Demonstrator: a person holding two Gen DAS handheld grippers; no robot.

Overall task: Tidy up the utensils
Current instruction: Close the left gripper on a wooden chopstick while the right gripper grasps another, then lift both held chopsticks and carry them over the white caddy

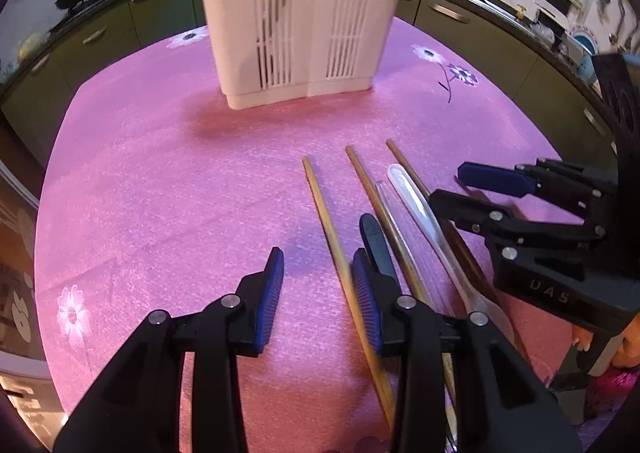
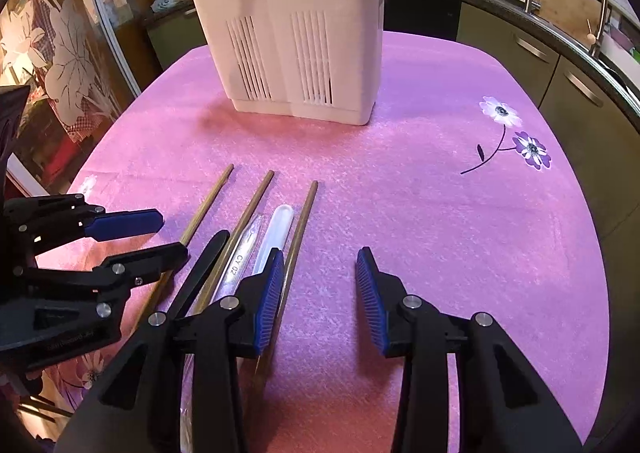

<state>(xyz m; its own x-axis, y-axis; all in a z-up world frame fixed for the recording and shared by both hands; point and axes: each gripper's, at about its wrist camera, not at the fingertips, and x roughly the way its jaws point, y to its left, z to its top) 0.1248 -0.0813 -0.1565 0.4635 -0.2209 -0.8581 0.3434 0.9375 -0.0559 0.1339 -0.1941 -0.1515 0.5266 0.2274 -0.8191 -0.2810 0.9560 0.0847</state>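
Pink-clothed table (image 2: pixel 440 233) (chopsticks (image 2: pixel 256 209), white holder (image 2: pixel 288 33))

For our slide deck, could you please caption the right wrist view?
Open right gripper above chopsticks and clear spoons on a pink cloth, white utensil holder behind.

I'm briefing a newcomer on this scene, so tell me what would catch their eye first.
The tall white slotted utensil holder stands upright at the far side of the pink flowered tablecloth. Nearer, wooden chopsticks and a clear plastic spoon lie side by side, with the left gripper and right gripper open over them.
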